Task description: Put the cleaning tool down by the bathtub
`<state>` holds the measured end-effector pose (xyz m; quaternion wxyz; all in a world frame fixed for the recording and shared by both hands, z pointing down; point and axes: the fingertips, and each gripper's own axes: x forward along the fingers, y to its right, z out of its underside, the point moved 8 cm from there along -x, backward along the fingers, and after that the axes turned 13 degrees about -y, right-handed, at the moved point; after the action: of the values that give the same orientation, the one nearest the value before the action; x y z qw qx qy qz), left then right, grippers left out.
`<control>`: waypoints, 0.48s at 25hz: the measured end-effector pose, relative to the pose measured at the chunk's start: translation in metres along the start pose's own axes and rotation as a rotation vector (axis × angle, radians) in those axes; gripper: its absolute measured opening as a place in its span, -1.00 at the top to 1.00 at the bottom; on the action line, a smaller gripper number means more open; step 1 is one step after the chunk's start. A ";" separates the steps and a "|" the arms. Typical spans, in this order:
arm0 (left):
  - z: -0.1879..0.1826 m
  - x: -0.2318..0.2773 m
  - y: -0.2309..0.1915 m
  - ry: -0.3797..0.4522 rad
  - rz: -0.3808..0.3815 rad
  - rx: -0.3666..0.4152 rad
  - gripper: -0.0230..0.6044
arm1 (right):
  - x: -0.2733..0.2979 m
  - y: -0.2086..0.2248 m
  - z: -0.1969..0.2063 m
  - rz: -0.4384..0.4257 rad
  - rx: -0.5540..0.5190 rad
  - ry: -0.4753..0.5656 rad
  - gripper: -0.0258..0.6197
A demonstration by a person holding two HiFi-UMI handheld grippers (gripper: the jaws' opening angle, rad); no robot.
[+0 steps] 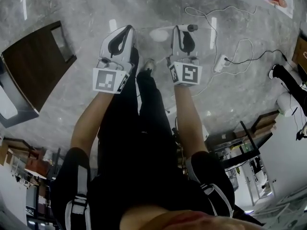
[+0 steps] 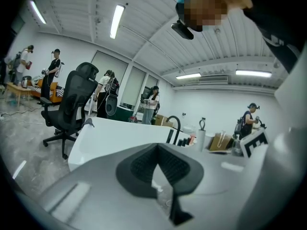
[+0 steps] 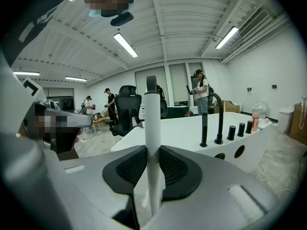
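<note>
A: In the right gripper (image 3: 152, 150), what is held, and how wide are the jaws set?

B: A narrow setting is seen. The two dark ribbed pads are pressed against the white handle of the cleaning tool (image 3: 152, 114), one on each side, and nothing else is caught between them.

A: And the left gripper (image 2: 156, 150)?

B: Its jaws are drawn together at the tips, with only a thin wedge of gap left behind them. Nothing is gripped or touched by it. The white bathtub (image 2: 110, 138) is seen past it.

A: Which way is the tool's long axis laid?

B: In the right gripper view the handle is stood upright, crossing the jaws at a right angle. The end cap (image 3: 151, 83) is carried at the top, and the lower part is lost below the pads. In the head view the same handle is seen running from side to side across the gripper, with the end cap (image 1: 192, 28) stuck out to the picture's right. What is fitted at the other end cannot be made out.

A: Where is the tool placed, then?

B: It is held up in the air over the grey marbled floor (image 1: 144, 4), ahead of the person's legs, and is not yet set down. The bathtub, with its black faucet (image 3: 220, 123), is seen beyond the handle and apart from it. The two grippers are held side by side without touching.
</note>
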<state>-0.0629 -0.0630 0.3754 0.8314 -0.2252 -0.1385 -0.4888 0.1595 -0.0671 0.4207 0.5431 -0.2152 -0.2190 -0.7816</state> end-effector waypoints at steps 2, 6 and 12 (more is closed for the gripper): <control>0.007 0.010 -0.008 -0.003 0.003 0.009 0.90 | 0.016 0.000 0.010 -0.008 0.000 -0.009 0.66; 0.023 0.029 -0.020 -0.017 0.005 0.015 0.90 | 0.044 0.003 0.027 -0.008 0.001 -0.018 0.66; 0.050 0.057 -0.032 -0.033 0.007 0.001 0.90 | 0.083 0.008 0.054 0.005 0.002 -0.028 0.66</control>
<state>-0.0638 -0.0937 0.4521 0.8309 -0.2333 -0.1515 -0.4820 0.1465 -0.1012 0.5126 0.5422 -0.2262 -0.2267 -0.7768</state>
